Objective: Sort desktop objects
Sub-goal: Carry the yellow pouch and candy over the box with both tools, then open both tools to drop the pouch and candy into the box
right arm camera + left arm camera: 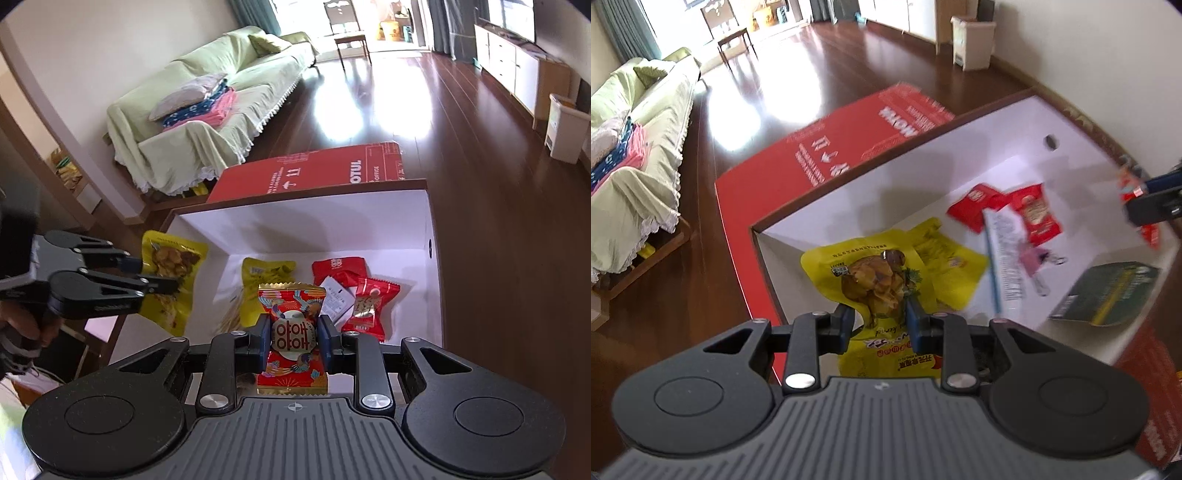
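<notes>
Two grippers are loaded as I watch from both wrist cameras. My left gripper (880,325) pinches a yellow chestnut snack pouch (877,280) by its lower part, held above the near left corner of the open red cardboard box (428,221). My right gripper (293,341) clamps a red-and-gold candy packet (291,306) at its middle, upright over the box's near edge. Inside the box, on its white floor, lie another yellow pouch (264,280), a red packet (338,267) and a red wrapped candy (369,304), the red two touching. A dark green packet (1108,291) lies farther right.
</notes>
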Demonstrator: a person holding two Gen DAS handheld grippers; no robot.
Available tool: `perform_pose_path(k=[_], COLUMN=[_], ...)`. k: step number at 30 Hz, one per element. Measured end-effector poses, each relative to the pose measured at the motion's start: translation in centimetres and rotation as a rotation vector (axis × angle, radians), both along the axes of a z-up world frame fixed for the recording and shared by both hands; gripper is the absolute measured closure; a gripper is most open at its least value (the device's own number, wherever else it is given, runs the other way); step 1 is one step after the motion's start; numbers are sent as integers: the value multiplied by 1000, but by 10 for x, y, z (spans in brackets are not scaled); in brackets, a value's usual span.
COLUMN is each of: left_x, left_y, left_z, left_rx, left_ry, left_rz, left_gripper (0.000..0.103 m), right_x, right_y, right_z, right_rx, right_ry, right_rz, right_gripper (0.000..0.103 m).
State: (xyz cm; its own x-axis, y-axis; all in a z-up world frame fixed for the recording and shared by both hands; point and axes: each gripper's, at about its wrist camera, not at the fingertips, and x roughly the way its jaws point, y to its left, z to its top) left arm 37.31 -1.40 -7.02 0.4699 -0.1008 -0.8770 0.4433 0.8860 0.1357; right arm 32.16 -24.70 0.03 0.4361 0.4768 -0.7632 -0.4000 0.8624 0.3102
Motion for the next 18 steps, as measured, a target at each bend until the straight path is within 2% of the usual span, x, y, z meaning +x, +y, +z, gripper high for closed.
perform_pose_path(k=[12, 18], left_x=[36, 46], left_y=[-3, -6], left_z=[-40, -49], left_rx=[45, 56], left_ry=[41, 50], left_rz=[15, 16], left_gripper=[78, 74], right_x=[27, 39], right_y=[7, 17], right_z=[-21, -26], right_rx=[-14, -19], right_ry=[46, 55], right_rz=[-22, -12], right_gripper=[78, 78])
